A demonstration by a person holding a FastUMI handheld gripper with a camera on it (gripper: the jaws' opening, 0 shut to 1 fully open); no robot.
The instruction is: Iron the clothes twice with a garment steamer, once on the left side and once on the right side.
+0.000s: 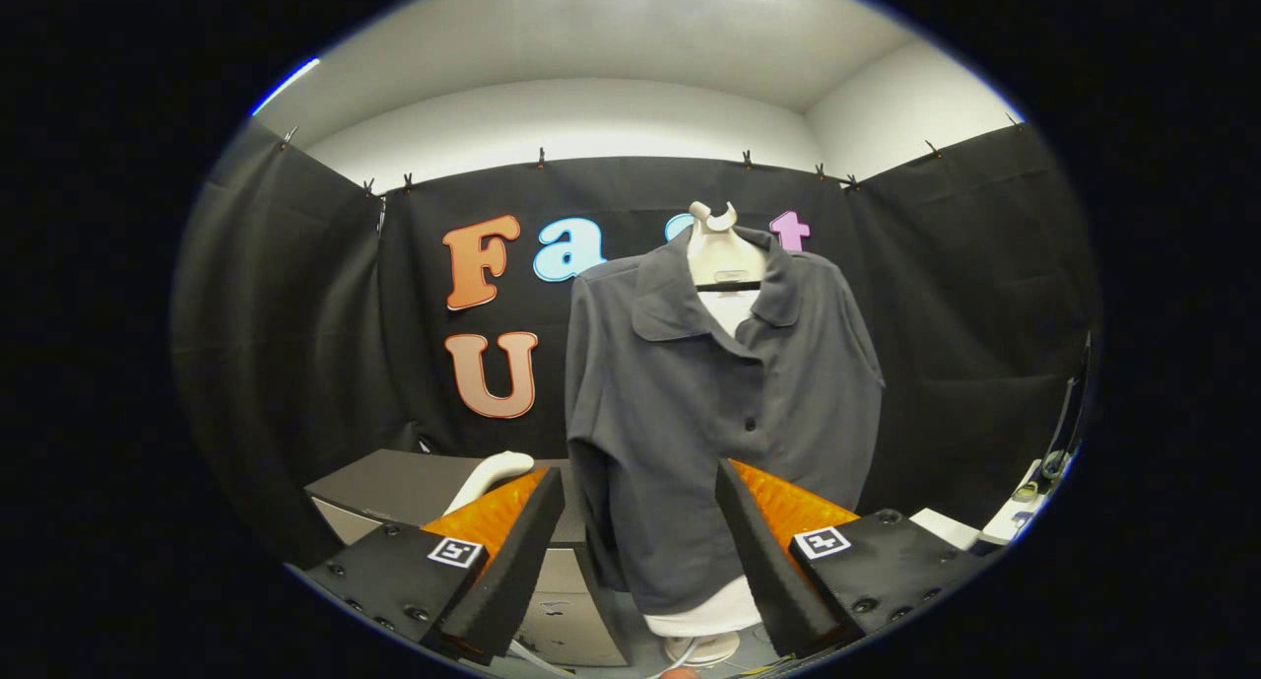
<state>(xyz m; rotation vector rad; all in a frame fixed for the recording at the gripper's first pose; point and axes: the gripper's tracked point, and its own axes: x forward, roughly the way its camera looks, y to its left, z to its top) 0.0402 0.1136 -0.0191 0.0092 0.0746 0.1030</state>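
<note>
A dark grey button-up shirt hangs on a white mannequin torso on a stand, straight beyond my fingers. Its white base shows low between them. A white curved handle, likely the garment steamer, lies on a grey box to the left, partly hidden behind my left finger. My gripper is open with nothing between its fingers, and the shirt's lower hem shows through the gap.
The grey box stands left of the mannequin, with a lighter cabinet front below it. White items and cables lie on a surface at the far right. Black cloth walls close the booth behind.
</note>
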